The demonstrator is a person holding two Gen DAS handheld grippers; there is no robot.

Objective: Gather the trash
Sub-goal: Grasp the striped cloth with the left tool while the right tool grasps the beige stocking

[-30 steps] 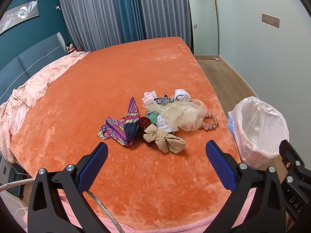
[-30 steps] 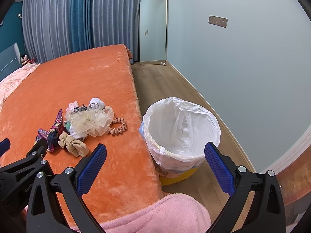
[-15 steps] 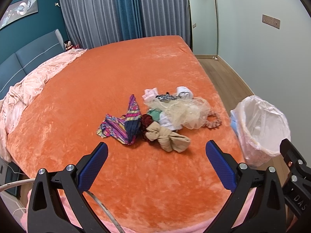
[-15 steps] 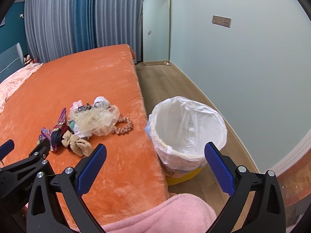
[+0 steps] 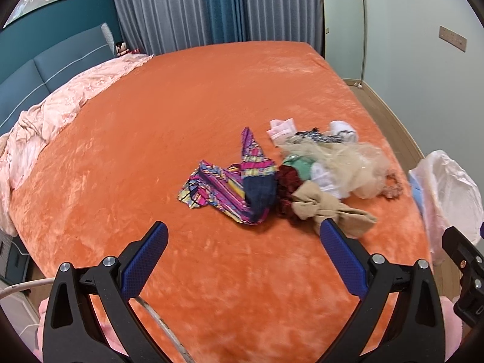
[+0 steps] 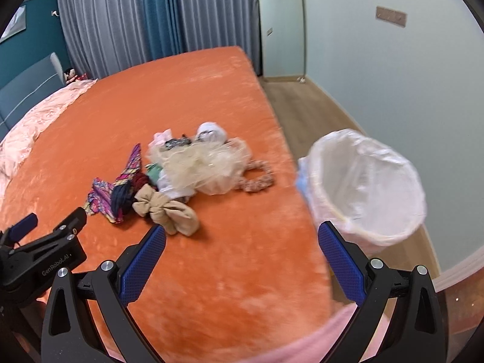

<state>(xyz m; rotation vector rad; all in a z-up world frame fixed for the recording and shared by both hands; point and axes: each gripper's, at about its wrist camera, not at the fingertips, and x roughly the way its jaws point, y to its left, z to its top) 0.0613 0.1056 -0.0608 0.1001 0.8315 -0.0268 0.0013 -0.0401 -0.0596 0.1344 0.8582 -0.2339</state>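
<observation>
Fabric scraps lie dead ahead of both tongs on the plush orange bed cover (image 5: 181, 115). Your left gripper (image 5: 242, 239), spread wide and empty, faces the striped multicolour cloth (image 5: 224, 181). The knotted beige rag (image 6: 165, 208), long axis slanting right, sits nearest your right gripper (image 6: 242, 239), likewise spread and empty. The white-lined bin (image 6: 366, 187) stands further right, just beside the bed edge.

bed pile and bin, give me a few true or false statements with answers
1. Both grippers are open and hold nothing. True: left gripper and right gripper are empty.
2. The trash bin stands on the bed. False: it stands on the floor beside the bed.
3. The beige bow lies at the near edge of the pile. True.
4. The bin has no liner. False: a white plastic bag lines it.
5. The pink scrunchie lies on the pile's bin side. True.
</observation>
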